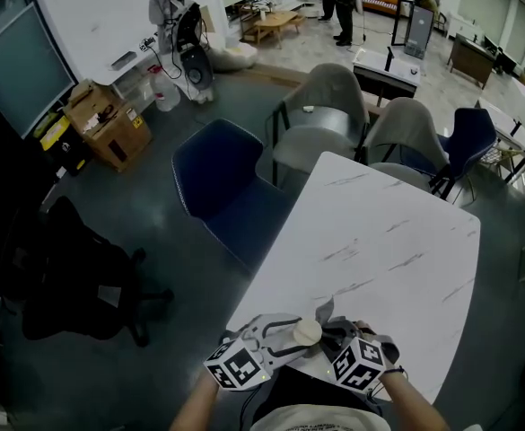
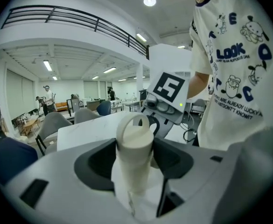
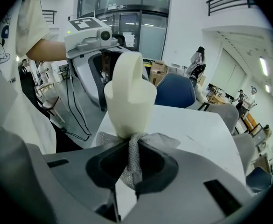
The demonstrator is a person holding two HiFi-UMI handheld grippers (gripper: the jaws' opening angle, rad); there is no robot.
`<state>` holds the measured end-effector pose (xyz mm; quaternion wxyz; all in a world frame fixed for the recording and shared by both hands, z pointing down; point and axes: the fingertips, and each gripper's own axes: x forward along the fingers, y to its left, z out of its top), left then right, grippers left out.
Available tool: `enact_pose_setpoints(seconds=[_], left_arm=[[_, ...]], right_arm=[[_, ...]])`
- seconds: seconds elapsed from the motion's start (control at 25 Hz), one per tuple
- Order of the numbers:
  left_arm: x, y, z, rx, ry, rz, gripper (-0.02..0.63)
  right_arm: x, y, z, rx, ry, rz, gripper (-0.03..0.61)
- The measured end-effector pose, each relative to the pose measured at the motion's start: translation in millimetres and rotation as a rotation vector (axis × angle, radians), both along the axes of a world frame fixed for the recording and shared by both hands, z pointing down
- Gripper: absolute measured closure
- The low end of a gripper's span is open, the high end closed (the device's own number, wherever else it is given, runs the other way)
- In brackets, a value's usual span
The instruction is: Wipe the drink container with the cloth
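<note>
With left gripper (image 1: 284, 338) clenched on the drink container (image 2: 135, 143), press right gripper's (image 1: 334, 335) pinched cloth (image 3: 132, 160) against its near side, stroking evenly.

The scene is viewed from overhead by the head camera, tilted steeply down over the white, grey-veined marble-look table (image 1: 397, 232), with the left gripper (image 1: 289, 333) and the right gripper (image 1: 332, 335) caught close at the bottom edge. The left gripper view is taken along its own jaws toward the person's printed white T-shirt (image 2: 234, 78). The right gripper view is aimed the opposite way, across the table toward the dark blue upholstered chair (image 3: 176, 90). The cream cylindrical drink container (image 3: 129, 97) is shared by all three views and is seen very near in both gripper views.
</note>
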<state>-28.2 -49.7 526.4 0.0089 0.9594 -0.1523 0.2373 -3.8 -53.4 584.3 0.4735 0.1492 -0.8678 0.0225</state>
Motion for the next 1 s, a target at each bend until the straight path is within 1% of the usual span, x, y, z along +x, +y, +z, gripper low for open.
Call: enact_pose_setpoints(seconds=[0.16,0.28,0.32,0.44,0.52,0.68,0.8,0.88,1.0], left_arm=[[0.5,0.6,4.8,0.003,-0.011,-0.078,0.36],[-0.3,1.0,7.8,0.026,-0.032,-0.147,0.359],[-0.5,0.8,7.5,0.033,-0.028,-0.185,0.359],[0.1,0.7,2.7,0.023,0.024,-0.31,0.357],[2.6,0.8,-0.1,0.025,0.043,-0.384,0.355],[5.1,-3.0,-1.6,0.043,0.067,-0.545,0.351],[3.5,-8.8,-4.9,0.022,0.094,-0.656,0.348],[3.6,-11.1,-6.9,0.018,0.092,-0.701,0.348],[3.6,-11.5,-6.8,0.036,0.084,-0.738,0.348]], right_arm=[[-2.1,2.7,22.2,0.0,0.018,-0.002,0.522],[-2.3,3.1,42.0,-0.022,0.014,0.029,0.522],[-1.8,3.6,48.9,-0.028,0.015,0.04,0.522],[-2.3,5.4,67.6,-0.041,0.007,0.066,0.522],[-2.5,5.3,76.1,-0.047,-0.006,0.086,0.522],[-1.9,2.8,82.6,-0.049,-0.039,0.12,0.522],[-2.2,1.9,80.4,-0.049,-0.054,0.126,0.522],[-2.4,1.3,77.4,-0.046,-0.056,0.127,0.522],[-3.0,0.9,74.3,-0.042,-0.063,0.13,0.522]])
